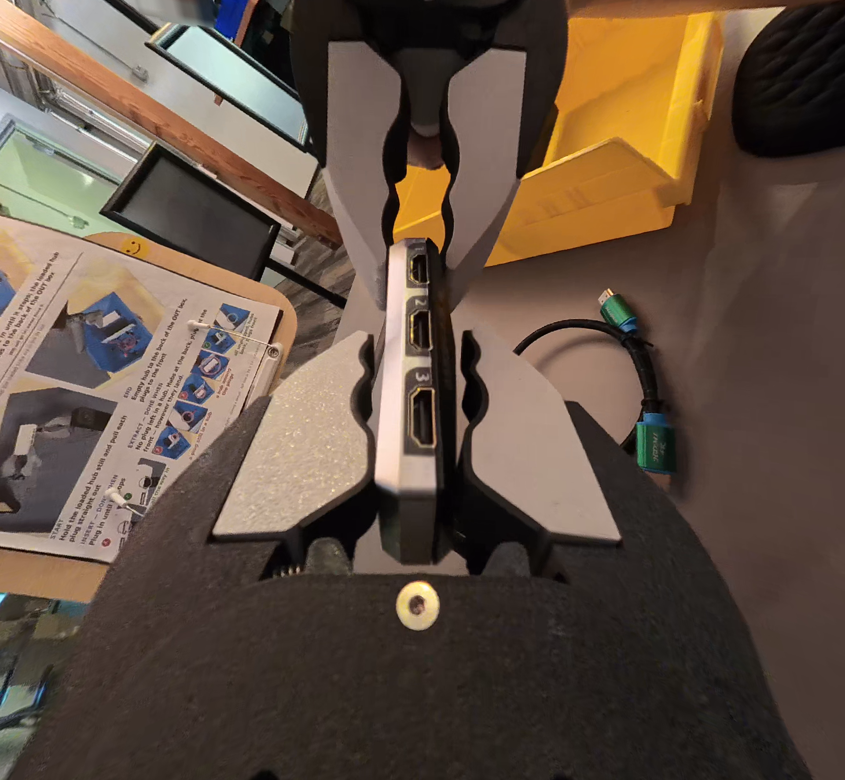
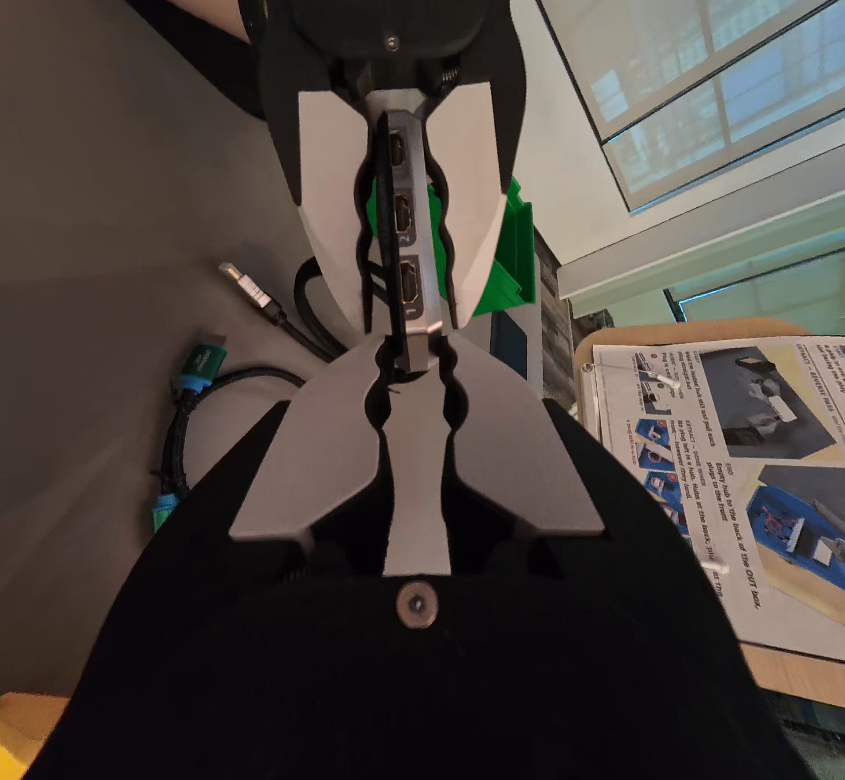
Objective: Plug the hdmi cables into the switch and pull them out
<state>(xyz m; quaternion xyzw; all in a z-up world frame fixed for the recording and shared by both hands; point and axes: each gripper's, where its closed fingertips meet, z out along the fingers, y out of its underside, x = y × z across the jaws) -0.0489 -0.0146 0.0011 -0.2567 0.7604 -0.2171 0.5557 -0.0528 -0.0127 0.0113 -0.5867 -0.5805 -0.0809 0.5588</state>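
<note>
I had the switch (image 1: pixel 414 392) pinched edge-on at frame centre, the left gripper (image 1: pixel 414 374) clamped along its lower body and the right gripper (image 2: pixel 414 360) closed on its far end; all three ports sat empty. The green-ended hdmi cable (image 1: pixel 640 374) lay coiled on the grey surface (image 1: pixel 754 392) at right, unplugged. My worry was that if both grippers twisted against each other, the thin switch could slip or skew. A yellow bin (image 1: pixel 617 154) stood behind, an instruction sheet (image 1: pixel 114 392) at left, and windows (image 2: pixel 731 49) beyond.
</note>
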